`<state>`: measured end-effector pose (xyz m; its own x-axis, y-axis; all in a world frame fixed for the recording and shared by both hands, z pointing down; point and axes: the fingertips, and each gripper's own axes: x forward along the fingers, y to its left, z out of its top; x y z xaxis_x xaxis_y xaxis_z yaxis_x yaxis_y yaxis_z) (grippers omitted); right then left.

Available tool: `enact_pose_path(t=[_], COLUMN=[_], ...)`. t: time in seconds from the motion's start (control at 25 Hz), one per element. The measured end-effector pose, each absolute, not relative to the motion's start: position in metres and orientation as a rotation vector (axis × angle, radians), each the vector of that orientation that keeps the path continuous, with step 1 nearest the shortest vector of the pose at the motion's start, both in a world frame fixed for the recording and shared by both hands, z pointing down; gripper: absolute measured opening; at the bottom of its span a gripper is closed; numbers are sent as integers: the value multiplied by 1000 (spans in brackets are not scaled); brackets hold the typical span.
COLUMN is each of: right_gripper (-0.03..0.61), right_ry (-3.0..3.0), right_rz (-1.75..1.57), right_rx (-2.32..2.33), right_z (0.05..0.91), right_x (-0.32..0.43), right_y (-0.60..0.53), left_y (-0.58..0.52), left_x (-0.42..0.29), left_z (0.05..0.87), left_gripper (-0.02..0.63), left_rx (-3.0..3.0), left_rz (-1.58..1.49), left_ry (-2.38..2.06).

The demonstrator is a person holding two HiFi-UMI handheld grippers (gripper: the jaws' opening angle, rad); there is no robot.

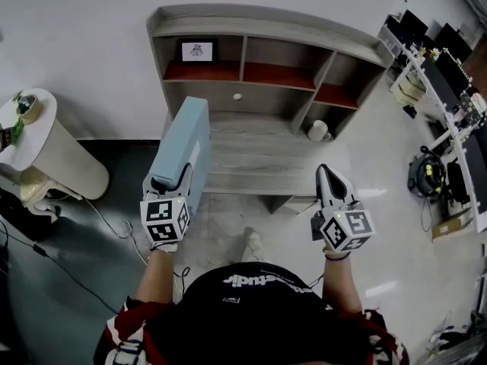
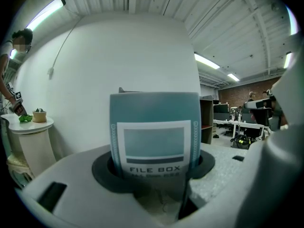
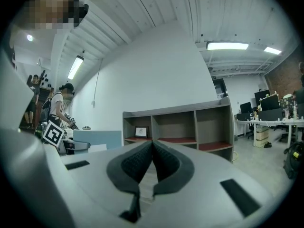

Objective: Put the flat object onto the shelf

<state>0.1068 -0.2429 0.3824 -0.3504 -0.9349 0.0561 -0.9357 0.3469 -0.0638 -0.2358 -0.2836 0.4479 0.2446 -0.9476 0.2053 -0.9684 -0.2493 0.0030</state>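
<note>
Edgewise, flat blue file box (image 1: 183, 147), grey wooden shelf (image 1: 259, 27)

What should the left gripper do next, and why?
Probably carry the file box forward into the middle compartment of the shelf. The left gripper has it clamped upright, outside the shelf; that compartment looks empty, while the left one holds a picture frame.

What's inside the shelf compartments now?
In the grey wooden shelf, a small framed picture stands top left and a white mug sits lower right. The pale blue file box hides its lower-left edge.
</note>
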Motion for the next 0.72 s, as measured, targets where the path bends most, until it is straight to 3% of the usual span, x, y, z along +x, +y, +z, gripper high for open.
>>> enact_pose_path(t=[0.72], right_gripper=[-6], right_ry=[-2630], right_rz=[189], right_rx=[1706], right_z=[401], right_x=[126], right_y=[-320], left_y=[-371], left_x=[-208], left_z=[503], left_gripper=[264], left_rx=[2311], left_rz=[266], left_ry=[-1868])
